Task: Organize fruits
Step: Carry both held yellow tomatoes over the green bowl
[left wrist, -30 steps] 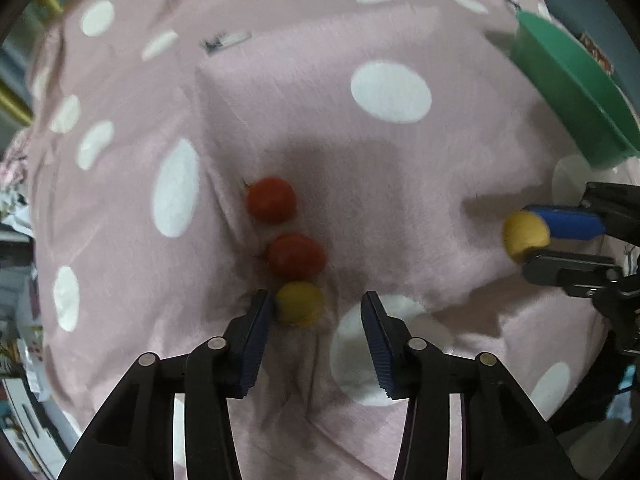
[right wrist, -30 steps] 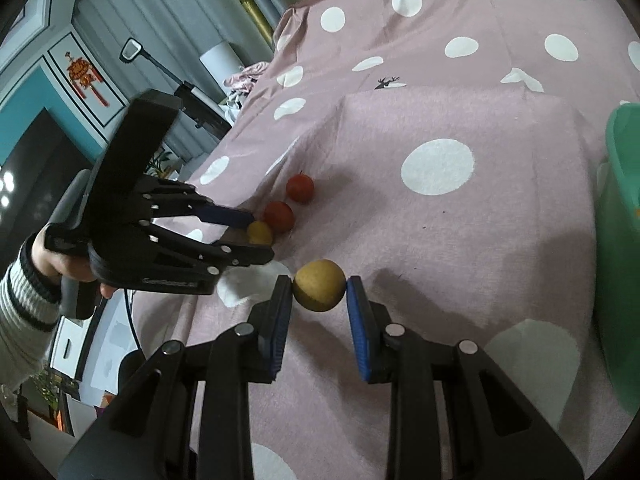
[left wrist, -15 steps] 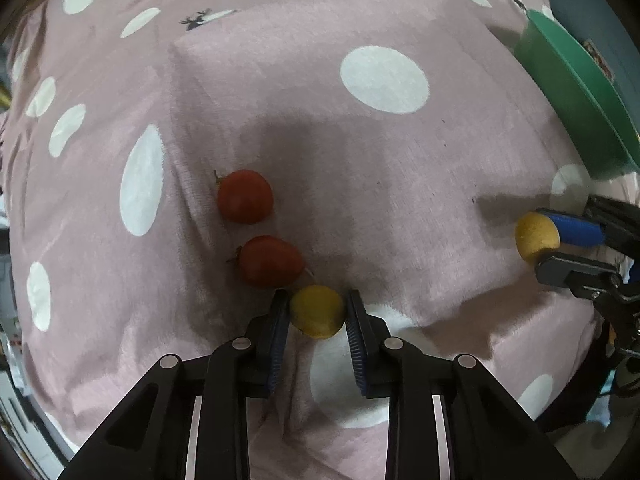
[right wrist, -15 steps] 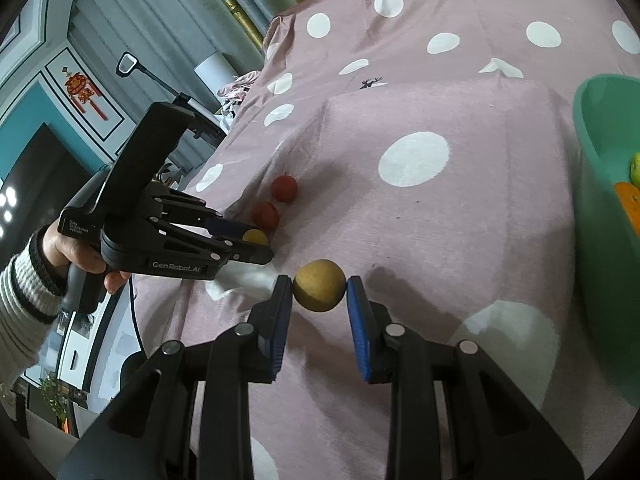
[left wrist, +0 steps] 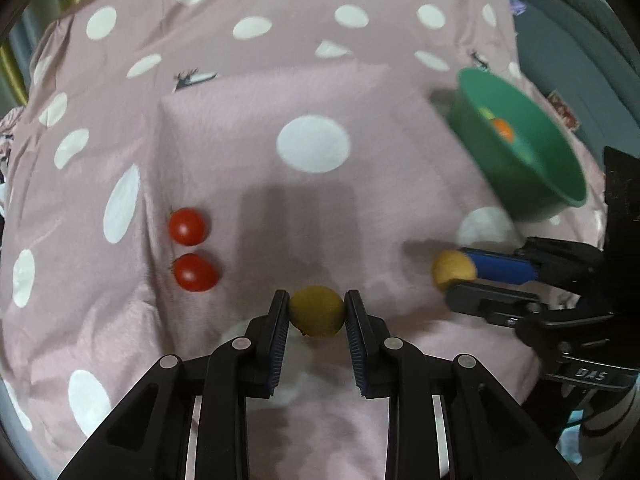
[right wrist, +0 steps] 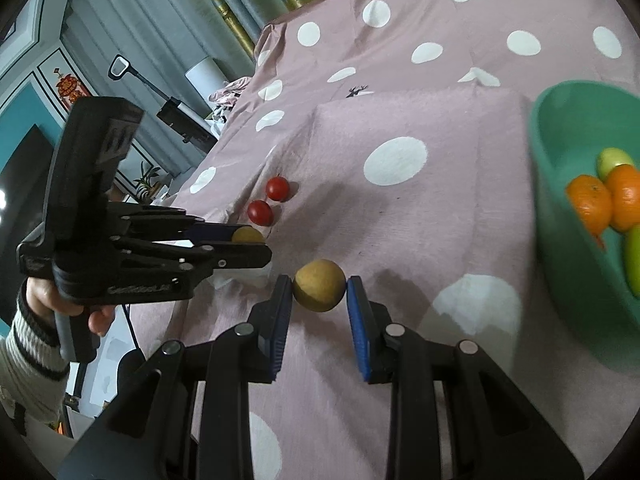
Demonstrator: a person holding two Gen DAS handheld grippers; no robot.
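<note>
Both grippers held fruit: left gripper [left wrist: 317, 314] pinched yellow tomato [left wrist: 317, 310], right gripper [right wrist: 319, 292] tan fruit [right wrist: 319, 290]. Risk: round skins could slip en route to green bowl [right wrist: 560, 216].

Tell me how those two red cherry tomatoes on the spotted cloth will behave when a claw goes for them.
The cherry tomatoes look round and glossy, so they could slip from the pads or roll if nudged. They sit almost touching, so grabbing one may bump the other. The soft wrinkled cloth probably damps rolling. Thin skin likely bruises under hard squeezing.
</note>
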